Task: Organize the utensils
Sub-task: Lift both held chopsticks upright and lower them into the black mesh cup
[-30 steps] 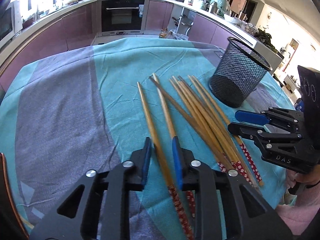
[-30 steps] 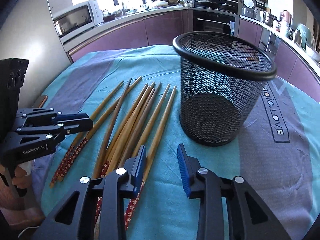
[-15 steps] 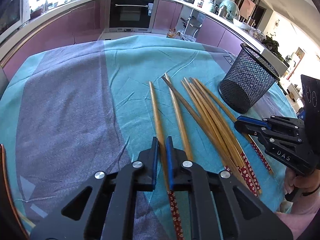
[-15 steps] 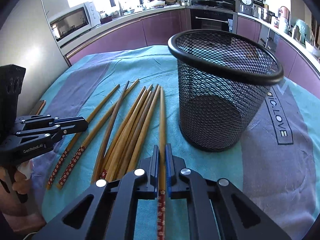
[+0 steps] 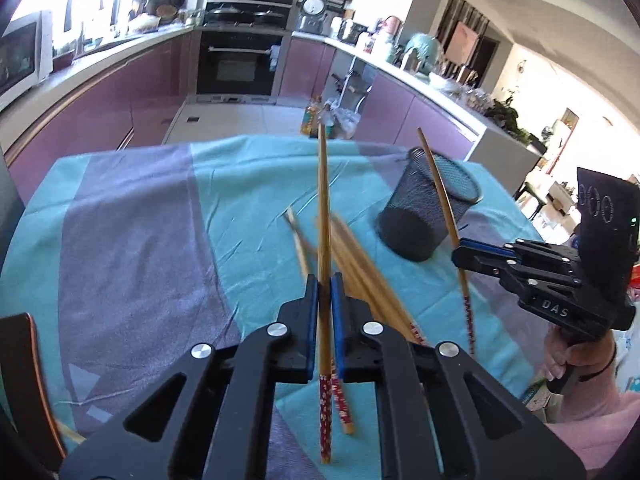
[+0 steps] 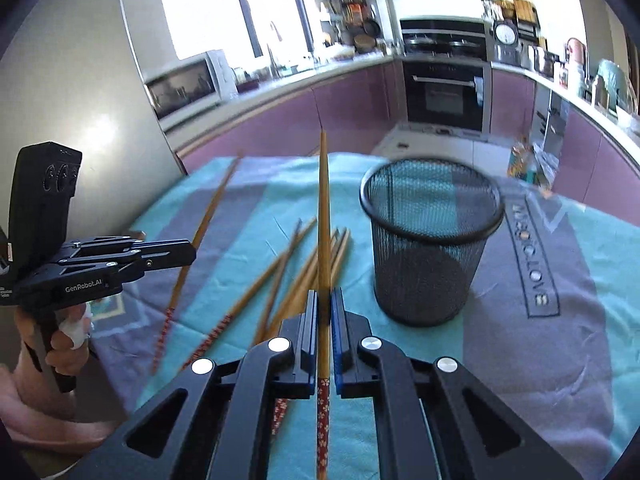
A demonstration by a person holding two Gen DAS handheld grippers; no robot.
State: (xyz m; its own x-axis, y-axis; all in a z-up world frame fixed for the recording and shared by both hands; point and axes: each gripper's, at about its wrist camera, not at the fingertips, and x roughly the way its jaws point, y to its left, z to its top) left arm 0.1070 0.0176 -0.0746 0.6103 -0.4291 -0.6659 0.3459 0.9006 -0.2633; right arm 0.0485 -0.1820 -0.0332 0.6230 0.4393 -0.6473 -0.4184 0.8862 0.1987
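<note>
Above the teal tablecloth (image 5: 248,184), each gripper's jaws clamped on one chopstick (image 5: 324,216).

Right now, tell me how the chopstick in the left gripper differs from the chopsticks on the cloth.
The held chopstick is lifted, tip raised; the loose chopsticks lie flat on the cloth. It is alone, clamped in the left gripper; they are bunched and ungripped. All share wooden shafts and red patterned ends.

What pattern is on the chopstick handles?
Red with small pale flowers on the chopstick; clearest in the right wrist view.

"DAS" on right gripper (image 5: 466,254), "GenRobot.AI" on left gripper (image 6: 188,250).
</note>
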